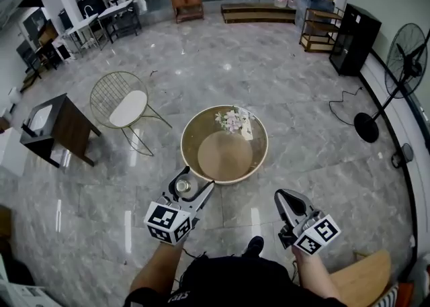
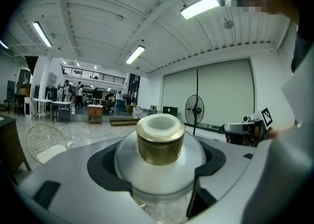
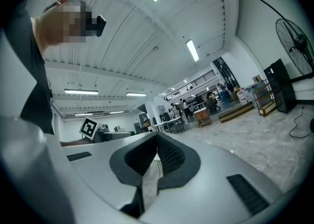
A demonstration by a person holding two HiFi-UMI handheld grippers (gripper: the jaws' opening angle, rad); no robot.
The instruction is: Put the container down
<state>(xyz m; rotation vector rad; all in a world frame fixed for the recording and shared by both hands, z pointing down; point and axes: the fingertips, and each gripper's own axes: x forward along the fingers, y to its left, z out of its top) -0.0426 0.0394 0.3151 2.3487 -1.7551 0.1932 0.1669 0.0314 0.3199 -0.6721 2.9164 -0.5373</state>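
Observation:
A clear, rounded glass container (image 1: 183, 185) with a gold neck and white opening sits upright between the jaws of my left gripper (image 1: 186, 187), which is shut on it. It hangs in the air just short of the near edge of a round gold-rimmed table (image 1: 259, 162). In the left gripper view the container (image 2: 160, 142) fills the middle, with the left gripper (image 2: 159, 171) clamped round its body. My right gripper (image 1: 285, 199) is held to the right of the table's near side, shut with nothing in it; its ribbed pads (image 3: 169, 157) meet.
A bunch of pale flowers (image 1: 232, 121) lies at the far side of the table top. A wire chair with a white seat (image 1: 127, 107) and a dark side table (image 1: 56, 127) stand at left. A floor fan (image 1: 402, 72) is at right, and a wooden seat (image 1: 366, 277) is at bottom right.

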